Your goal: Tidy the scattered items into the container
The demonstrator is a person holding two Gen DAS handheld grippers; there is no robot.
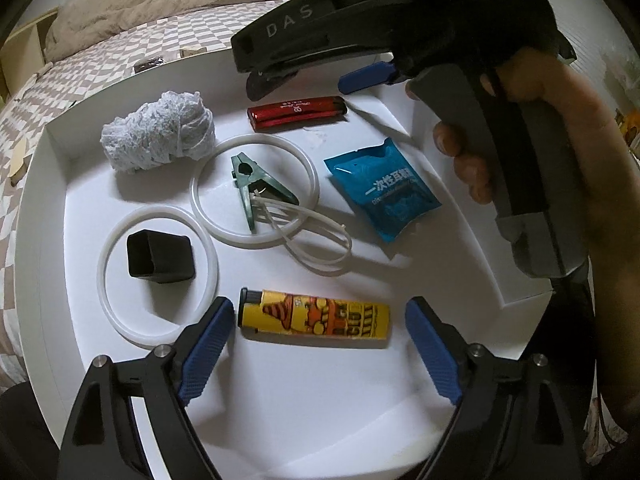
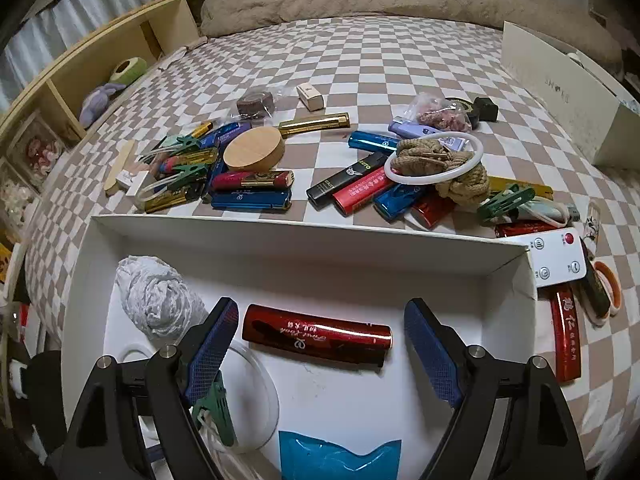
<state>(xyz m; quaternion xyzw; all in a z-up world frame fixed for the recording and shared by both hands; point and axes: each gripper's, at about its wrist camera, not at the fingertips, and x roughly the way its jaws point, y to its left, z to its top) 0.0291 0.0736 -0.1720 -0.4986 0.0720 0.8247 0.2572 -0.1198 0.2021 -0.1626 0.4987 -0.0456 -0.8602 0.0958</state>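
Note:
A white box holds a yellow lighter, a red lighter, a blue packet, a green clip, two white rings, a black cap and a wad of white mesh. My left gripper is open with the yellow lighter lying between its fingers. My right gripper is open around the red lighter on the box floor; it also shows in the left wrist view. Many lighters, clips and a ring lie scattered on the checkered bed.
The box's far wall separates it from the pile. A white remote and a red lighter lie right of the box. A white carton stands at the far right, a wooden shelf at the left.

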